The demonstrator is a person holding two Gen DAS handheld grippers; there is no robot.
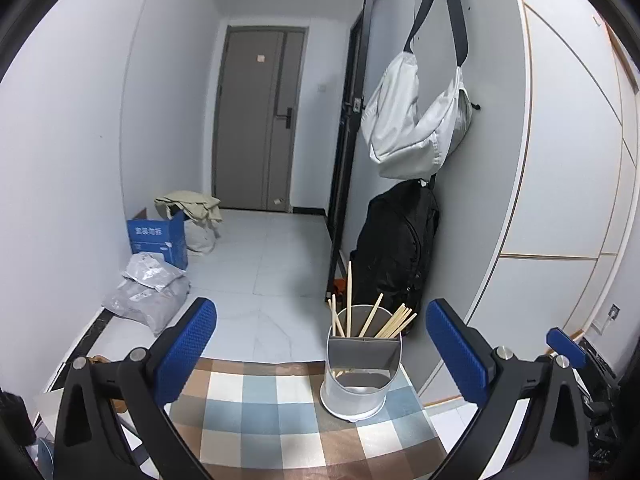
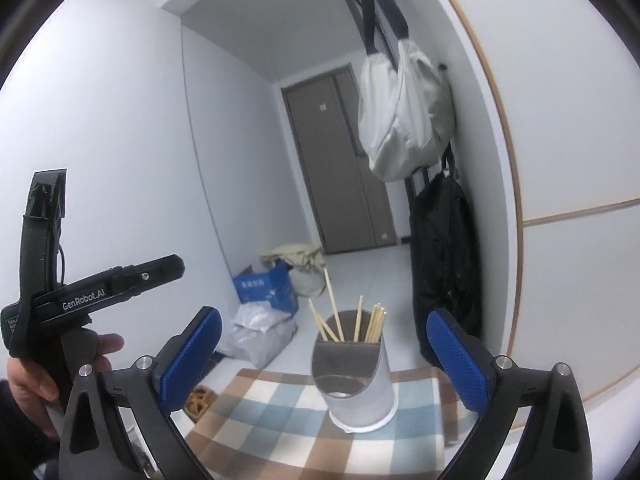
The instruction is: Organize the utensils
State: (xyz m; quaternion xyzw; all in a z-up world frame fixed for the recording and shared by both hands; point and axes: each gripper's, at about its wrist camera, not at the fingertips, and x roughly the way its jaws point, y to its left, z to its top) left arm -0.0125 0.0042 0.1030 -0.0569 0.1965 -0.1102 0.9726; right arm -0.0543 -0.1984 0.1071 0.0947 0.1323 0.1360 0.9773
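A metal utensil holder (image 1: 358, 376) (image 2: 354, 380) stands upright on the checked tablecloth (image 1: 280, 420) (image 2: 288, 420), near its far edge. Several wooden chopsticks (image 1: 384, 320) (image 2: 360, 320) stick out of its back compartment; the lower front compartment looks empty. My left gripper (image 1: 320, 352) is open, blue pads wide apart, with nothing between them; the holder stands beyond them, right of centre. My right gripper (image 2: 320, 356) is open too and holds nothing, the holder just ahead of it. In the right wrist view a hand (image 2: 36, 376) grips the left gripper's black handle (image 2: 92, 296) at the left.
Beyond the table edge lies a tiled hallway floor (image 1: 280, 248) with a blue box (image 1: 158, 240), grey parcels (image 1: 148, 292) and a pile of cloth (image 1: 188, 204). A grey bag (image 1: 416, 120) and black backpack (image 1: 396, 248) hang on the right wall. A closed door (image 1: 256, 120) ends the hall.
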